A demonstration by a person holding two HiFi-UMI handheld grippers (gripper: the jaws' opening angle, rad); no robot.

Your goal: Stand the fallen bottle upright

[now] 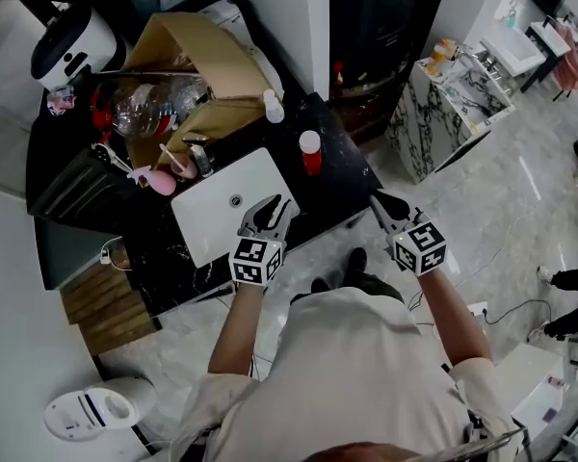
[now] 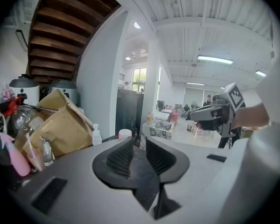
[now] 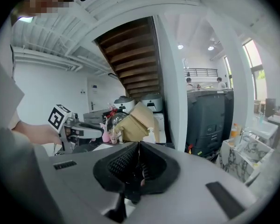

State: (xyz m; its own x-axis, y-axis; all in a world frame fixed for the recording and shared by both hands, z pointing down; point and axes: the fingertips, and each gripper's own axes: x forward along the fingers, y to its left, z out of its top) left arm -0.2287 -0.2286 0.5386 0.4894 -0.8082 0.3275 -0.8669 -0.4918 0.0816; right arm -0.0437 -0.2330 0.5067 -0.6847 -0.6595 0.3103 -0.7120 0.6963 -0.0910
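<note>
1. Left gripper [image 1: 275, 210]: held over the near right part of the sink [image 1: 212, 229]. The jaws stand a narrow gap apart with nothing between them.
2. Right gripper [image 1: 378, 198]: held off to the right of the sink, past the counter's [image 1: 342, 176] right edge and over the pale floor. The jaws are closed together and hold nothing.
3. Sink: a white rectangular basin set in the black counter, with its drain near the middle.
4. Red bottle [image 1: 310, 152]: it has a white cap and stands upright on the counter, just right of the sink's far right corner. It lies beyond the left gripper and slightly to its right, clear of the jaws. It is also beyond and to the left of the right gripper, well apart from it. Neither claw touches it.
5. Faucet [image 1: 198, 154]: metal, at the sink's far edge.
6. Pink item [image 1: 160, 180]: at the sink's far left corner, just beside the faucet.
7. Small white bottle [image 1: 273, 107]: upright, beyond the sink's far right corner and farther off than the red bottle.
8. Cardboard box [image 1: 207, 65]: brown with open flaps, beyond the sink's far edge.
9. Clear plastic bottles [image 1: 144, 107]: beyond the sink's far left corner, against the box. Whether they stand or lie cannot be told.
10. White appliance [image 1: 72, 46]: rounded, farthest from the sink, beyond its left side.
</note>
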